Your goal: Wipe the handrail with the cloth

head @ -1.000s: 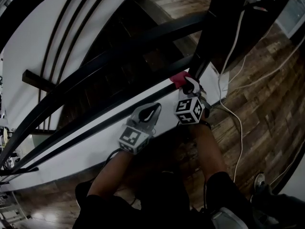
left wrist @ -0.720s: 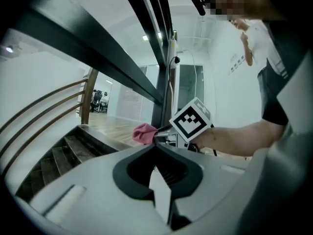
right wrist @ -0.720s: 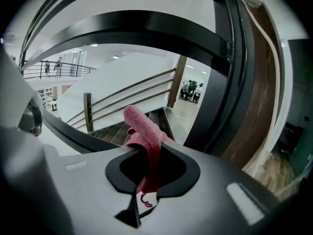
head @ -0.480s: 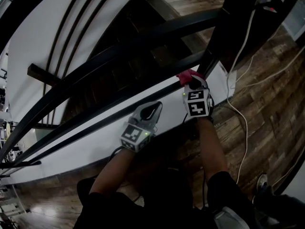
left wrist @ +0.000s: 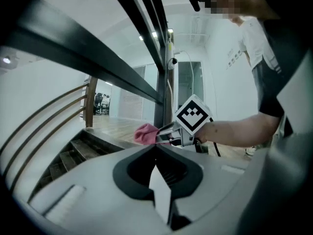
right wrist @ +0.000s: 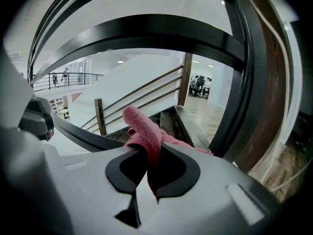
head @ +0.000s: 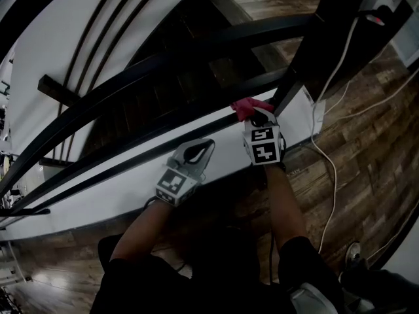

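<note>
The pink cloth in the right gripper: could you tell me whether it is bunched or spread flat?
Bunched: the pink cloth is a wad pinched between the jaws of the right gripper.

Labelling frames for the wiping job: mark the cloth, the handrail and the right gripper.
cloth (right wrist: 143,126): right gripper view, its raised fold.
handrail (right wrist: 146,32): right gripper view, middle of the bar.
right gripper (head: 258,118): head view, between its fingertips.

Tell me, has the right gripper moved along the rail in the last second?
No, barely: the right gripper, shut on the pink cloth, stays just left of the dark post at its foot.
</note>
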### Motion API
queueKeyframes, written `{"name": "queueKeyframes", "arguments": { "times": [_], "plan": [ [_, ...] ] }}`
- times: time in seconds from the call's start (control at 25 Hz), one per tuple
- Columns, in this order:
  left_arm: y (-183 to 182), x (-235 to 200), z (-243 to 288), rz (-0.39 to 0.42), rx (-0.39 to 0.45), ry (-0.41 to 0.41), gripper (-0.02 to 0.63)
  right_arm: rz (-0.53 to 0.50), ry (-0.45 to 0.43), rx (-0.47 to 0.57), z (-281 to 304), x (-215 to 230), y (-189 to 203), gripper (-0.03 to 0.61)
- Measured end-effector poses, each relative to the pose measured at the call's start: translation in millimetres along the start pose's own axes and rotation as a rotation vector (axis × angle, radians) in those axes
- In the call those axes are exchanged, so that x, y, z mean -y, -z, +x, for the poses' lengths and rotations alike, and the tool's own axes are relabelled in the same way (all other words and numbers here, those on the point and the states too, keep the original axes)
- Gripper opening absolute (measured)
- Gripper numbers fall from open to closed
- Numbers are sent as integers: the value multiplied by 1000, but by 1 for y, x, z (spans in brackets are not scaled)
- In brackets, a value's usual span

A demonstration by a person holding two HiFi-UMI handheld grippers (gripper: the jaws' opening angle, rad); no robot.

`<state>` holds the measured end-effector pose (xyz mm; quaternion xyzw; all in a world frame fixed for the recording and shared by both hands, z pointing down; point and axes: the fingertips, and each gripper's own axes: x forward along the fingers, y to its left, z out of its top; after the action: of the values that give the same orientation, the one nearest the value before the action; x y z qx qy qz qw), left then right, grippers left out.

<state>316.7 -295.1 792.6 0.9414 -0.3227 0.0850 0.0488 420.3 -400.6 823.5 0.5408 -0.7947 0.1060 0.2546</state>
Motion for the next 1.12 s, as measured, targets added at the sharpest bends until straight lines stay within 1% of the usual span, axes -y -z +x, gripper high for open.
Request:
{"name": "queueKeyframes", "arguments": {
  "times": [0.08,0.12,0.2,0.28,0.52,0.64,0.8,0.96,1.12],
  "plan": [
    [-2,-4,-10,36,-2,-8,0,10,-2,5,0,-3,1,37],
    [-3,-8,-14,35,2,-16,0,22,-8,7,-1,-6,1,37],
    [-2,-17,-22,10,12,-38,0,30,-29,7,-2,-15,0,37],
    [1,-22,-28,-13,6,-55,0,7,-51,4,-2,-29,0,37],
    [15,-26,-48,-55,-39,-62,0,-29,-111,-15,-2,-63,0,37],
    [17,-29,-60,-36,-60,-61,0,-61,-136,-24,-2,-78,-1,37],
    [22,-29,-81,4,-121,-30,0,-83,-158,-27,-2,-96,-3,37],
    [28,-30,-95,17,-155,-10,0,-99,-171,-35,-3,-113,-5,37],
    [30,-23,-111,70,-171,32,0,-171,-176,-50,-2,-134,-4,37]
  ]
}}
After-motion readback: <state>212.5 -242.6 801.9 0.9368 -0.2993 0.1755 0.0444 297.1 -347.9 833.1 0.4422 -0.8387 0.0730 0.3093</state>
